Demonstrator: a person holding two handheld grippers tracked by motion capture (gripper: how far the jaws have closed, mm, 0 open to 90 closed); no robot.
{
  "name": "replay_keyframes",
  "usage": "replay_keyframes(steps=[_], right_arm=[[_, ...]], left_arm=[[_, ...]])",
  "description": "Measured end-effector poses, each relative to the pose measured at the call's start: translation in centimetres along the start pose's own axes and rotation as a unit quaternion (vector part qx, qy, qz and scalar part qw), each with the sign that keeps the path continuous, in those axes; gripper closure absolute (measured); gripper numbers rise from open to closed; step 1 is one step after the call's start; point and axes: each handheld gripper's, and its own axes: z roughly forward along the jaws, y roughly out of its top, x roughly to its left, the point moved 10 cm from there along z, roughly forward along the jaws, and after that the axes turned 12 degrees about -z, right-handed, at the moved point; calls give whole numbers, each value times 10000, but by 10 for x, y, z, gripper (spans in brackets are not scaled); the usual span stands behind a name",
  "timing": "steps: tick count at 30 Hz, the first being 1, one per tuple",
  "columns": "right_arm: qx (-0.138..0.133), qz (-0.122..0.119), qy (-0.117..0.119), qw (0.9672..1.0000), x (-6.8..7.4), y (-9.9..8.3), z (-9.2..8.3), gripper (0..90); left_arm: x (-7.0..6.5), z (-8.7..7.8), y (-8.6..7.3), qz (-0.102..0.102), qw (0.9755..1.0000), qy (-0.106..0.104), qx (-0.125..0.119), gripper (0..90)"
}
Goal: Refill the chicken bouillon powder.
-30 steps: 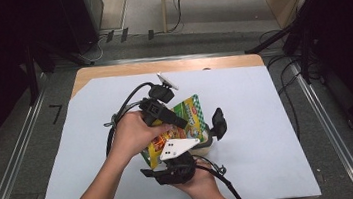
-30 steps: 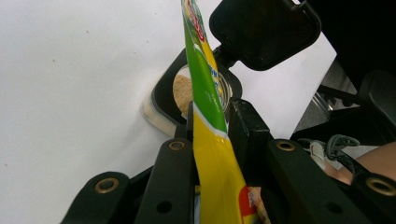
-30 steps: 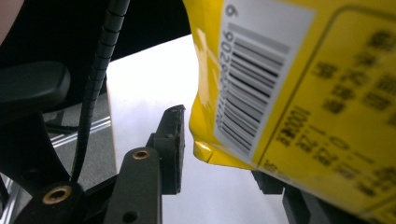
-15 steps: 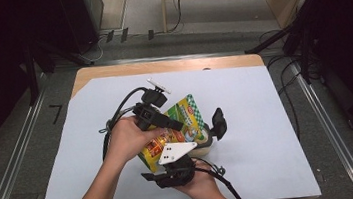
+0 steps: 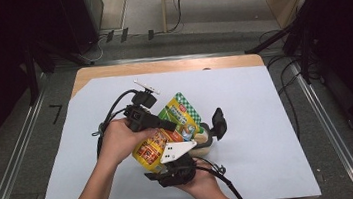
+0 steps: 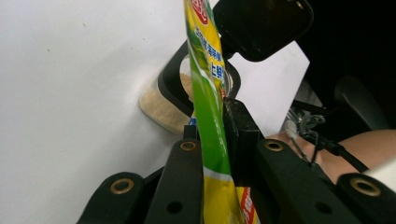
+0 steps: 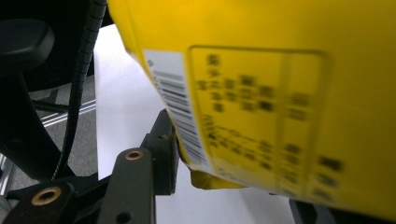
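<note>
A yellow and green snack pouch (image 5: 182,115) is pinched in my left gripper (image 5: 173,127), which a hand holds over the middle of the table. In the left gripper view the pouch (image 6: 206,74) stands edge-on between the jaws of the left gripper (image 6: 212,123), which have just been closing on it. Below it lies a small jar of beige powder (image 5: 203,145). My right gripper (image 5: 203,134) comes from the near edge with its jaws around that jar (image 6: 156,107). The pouch's yellow back (image 7: 280,70) hangs close over the right gripper's finger (image 7: 161,154).
A white sheet (image 5: 267,119) covers the wooden table (image 5: 170,65). Black cables (image 5: 111,114) loop left of the left hand. Metal rails (image 5: 326,127) run along both sides, with dark stands and floor cables beyond.
The left hand has shifted a little left and lower, taking the pouch with it. The right hand and the jar have stayed put.
</note>
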Motion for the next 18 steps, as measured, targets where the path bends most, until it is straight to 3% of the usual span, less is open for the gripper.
replay_keyframes(steps=[7,8,9,18], right_arm=[[78,-1,-23,10000,-1,-5,2,560],[92,9,-24,10000,-1,-6,2,557],[115,27,-43,9999,-1,-7,3,550],[144,29,-88,9999,-3,-7,3,535]], left_arm=[[3,-5,-3,-62,9998,-199,-3,871],[3,-7,-3,-88,9995,-286,-27,871],[2,-12,-3,-147,9986,-512,-69,871],[5,-22,-6,-158,9984,-532,-99,892]])
